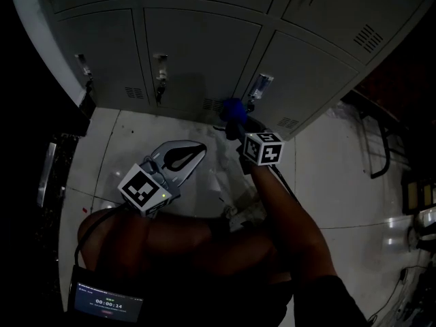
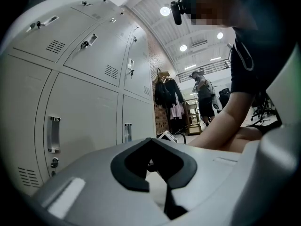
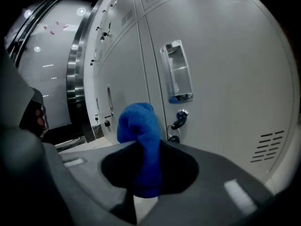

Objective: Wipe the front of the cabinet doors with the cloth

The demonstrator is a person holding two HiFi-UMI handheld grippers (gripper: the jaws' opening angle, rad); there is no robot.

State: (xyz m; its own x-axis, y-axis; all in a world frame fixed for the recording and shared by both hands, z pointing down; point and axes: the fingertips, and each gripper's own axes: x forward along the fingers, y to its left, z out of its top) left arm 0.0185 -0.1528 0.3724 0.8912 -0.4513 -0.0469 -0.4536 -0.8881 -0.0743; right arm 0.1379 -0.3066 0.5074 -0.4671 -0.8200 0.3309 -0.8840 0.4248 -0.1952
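Cloth (image 3: 140, 140), blue and bunched, sits pinched in the right gripper (image 3: 145, 169), near the handle (image 3: 176, 72) of a lower cabinet door (image 3: 225, 93). The left gripper (image 2: 157, 166), jaws pressed together and empty, hangs back. Most door fronts likely await wiping.

The left gripper (image 1: 194, 148) and right gripper (image 1: 238, 125) are cased in grey, with black-and-white marker cubes (image 1: 263, 148); a dark top (image 2: 254, 41) is worn.
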